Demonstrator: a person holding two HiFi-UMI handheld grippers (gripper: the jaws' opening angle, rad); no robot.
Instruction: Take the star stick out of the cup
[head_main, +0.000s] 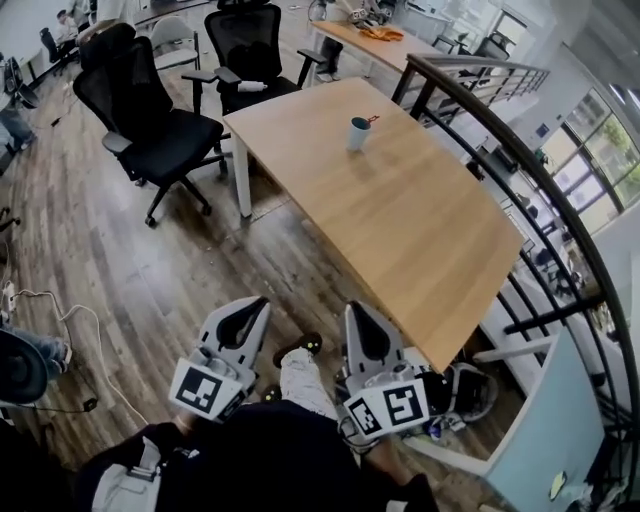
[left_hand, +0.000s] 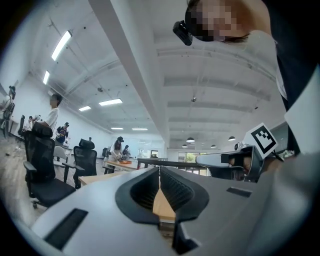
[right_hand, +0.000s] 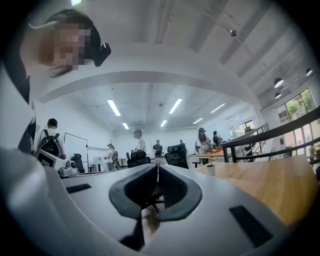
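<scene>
On the far part of the wooden table (head_main: 400, 210) stands a small teal-and-white cup (head_main: 358, 133) with a thin red star stick (head_main: 372, 119) poking out of its top. Both grippers are held low near the person's body, well short of the table's near corner. My left gripper (head_main: 262, 301) and right gripper (head_main: 352, 309) are both shut with nothing in them. In the left gripper view the jaw tips (left_hand: 159, 170) meet. The right gripper view also shows its tips (right_hand: 158, 167) together, with the cup (right_hand: 210, 170) small and far off on the table (right_hand: 270, 185).
Two black office chairs (head_main: 160, 130) (head_main: 250, 50) stand at the table's left and far side. A dark metal railing (head_main: 520, 140) curves along the right. A second table (head_main: 375, 40) with orange items stands behind. A cable (head_main: 60, 320) lies on the floor at the left. Several people stand far away.
</scene>
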